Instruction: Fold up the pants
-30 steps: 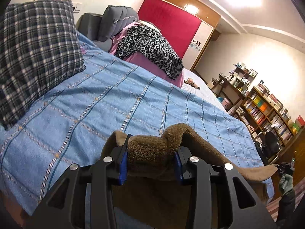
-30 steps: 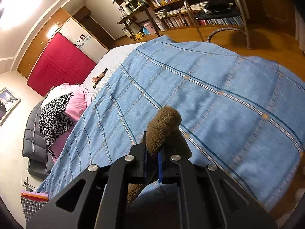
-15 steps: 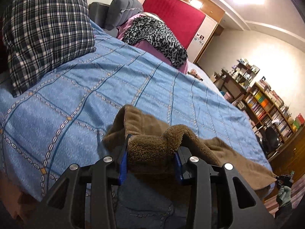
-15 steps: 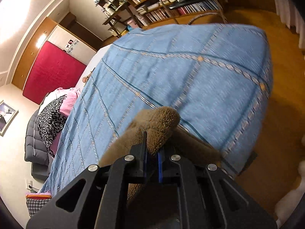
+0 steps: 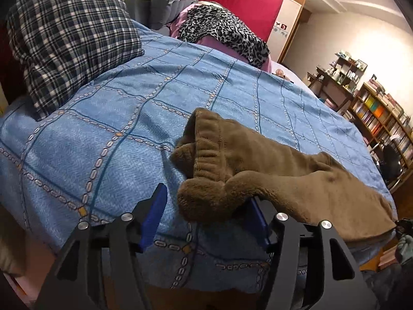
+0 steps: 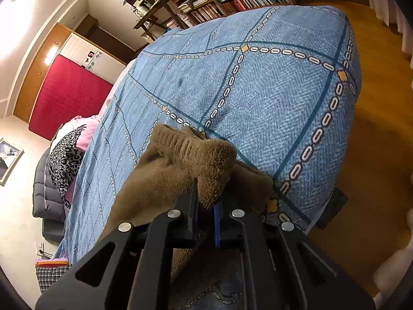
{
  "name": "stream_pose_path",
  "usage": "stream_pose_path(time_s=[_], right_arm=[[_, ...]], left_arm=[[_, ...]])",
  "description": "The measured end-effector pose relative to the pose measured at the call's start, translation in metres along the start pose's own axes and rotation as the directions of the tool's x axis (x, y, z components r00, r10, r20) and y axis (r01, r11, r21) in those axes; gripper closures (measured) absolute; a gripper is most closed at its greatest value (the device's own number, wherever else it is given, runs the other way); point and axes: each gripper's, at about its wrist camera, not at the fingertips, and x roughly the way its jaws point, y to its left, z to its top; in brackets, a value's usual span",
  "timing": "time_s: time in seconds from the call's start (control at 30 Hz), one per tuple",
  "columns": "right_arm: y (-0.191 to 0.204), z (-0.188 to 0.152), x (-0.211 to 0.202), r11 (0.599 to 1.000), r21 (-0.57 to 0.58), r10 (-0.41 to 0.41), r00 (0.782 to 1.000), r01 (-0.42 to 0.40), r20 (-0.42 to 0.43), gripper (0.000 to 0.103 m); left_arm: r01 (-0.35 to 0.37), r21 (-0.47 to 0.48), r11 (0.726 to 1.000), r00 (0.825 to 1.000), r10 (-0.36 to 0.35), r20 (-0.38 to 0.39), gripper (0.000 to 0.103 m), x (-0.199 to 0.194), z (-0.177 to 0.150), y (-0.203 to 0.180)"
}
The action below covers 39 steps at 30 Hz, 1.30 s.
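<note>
Brown fleece pants [image 5: 258, 165] lie stretched along the near edge of the blue bedspread [image 5: 129, 118], waistband toward the left. My left gripper [image 5: 206, 214] is open; the waistband corner rests between its blue pads without being pinched. In the right wrist view the pants [image 6: 165, 178] bunch at the bed's corner. My right gripper [image 6: 206, 211] is shut on a fold of the pants near the leg end.
A plaid pillow [image 5: 69, 44] lies at the bed's far left. Leopard-print and pink bedding [image 5: 222, 31] is piled at the back. Bookshelves [image 5: 382, 118] and a chair stand to the right. Wooden floor [image 6: 382, 142] lies past the bed's corner [image 6: 346, 51].
My left gripper has opened and let go of the waistband, which now lies on the bedspread. Both grippers have lowered toward the bed's near edge, spreading the pants out.
</note>
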Motion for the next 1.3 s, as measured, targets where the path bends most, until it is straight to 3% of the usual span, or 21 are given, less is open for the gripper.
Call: stream_pose_path(time_s=[0.27,0.43,0.57,0.6,0.73,0.93,1.03,1.2,1.3], right_arm=[[-0.011,-0.006,-0.002,0.999,-0.005,0.036,0.999,-0.036,0.007,0.095],[-0.012,-0.005,-0.016,0.998,-0.035,0.049,0.998,-0.048,0.037,0.095],[-0.014,-0.006,-0.018,0.998,-0.067,-0.007,0.999,0.01,0.042,0.095],[-0.012,-0.007,-0.017,0.996,-0.079,-0.026,0.999,0.029,0.043,0.09],[-0.005,-0.009,-0.018,0.995,-0.087,-0.048,0.997,0.053,0.059,0.087],[-0.002,-0.003,-0.038,0.989,-0.079,-0.108,0.981,0.122,0.159,0.069],[0.008,-0.008,-0.05,0.984,-0.124,-0.105,0.977,0.129,0.184,0.066],[0.043,-0.036,-0.044,0.963,-0.261,-0.033,0.992,0.064,0.122,0.06],[0.085,-0.063,-0.023,0.925,-0.377,0.049,0.999,-0.043,0.005,0.059]], left_arm=[[-0.041,0.032,0.999,0.998,0.039,0.046,0.039,-0.028,0.006,-0.009],[-0.075,-0.015,0.997,0.991,0.076,0.11,0.039,-0.041,0.016,-0.007],[-0.123,-0.072,0.99,0.985,0.131,0.109,0.039,-0.044,0.022,0.003],[-0.126,-0.092,0.988,0.985,0.135,0.107,0.039,-0.043,0.023,0.003],[-0.085,-0.046,0.995,0.991,0.089,0.103,0.039,-0.029,0.028,-0.033],[0.07,0.065,0.995,0.997,-0.072,0.034,0.039,0.021,0.028,-0.111],[0.073,0.128,0.989,0.997,-0.071,-0.019,0.039,0.048,0.025,-0.137],[0.046,0.061,0.997,0.998,-0.043,-0.047,0.039,0.067,0.025,-0.125],[0.005,0.017,1.0,1.0,-0.005,-0.025,0.036,0.062,0.028,-0.109]])
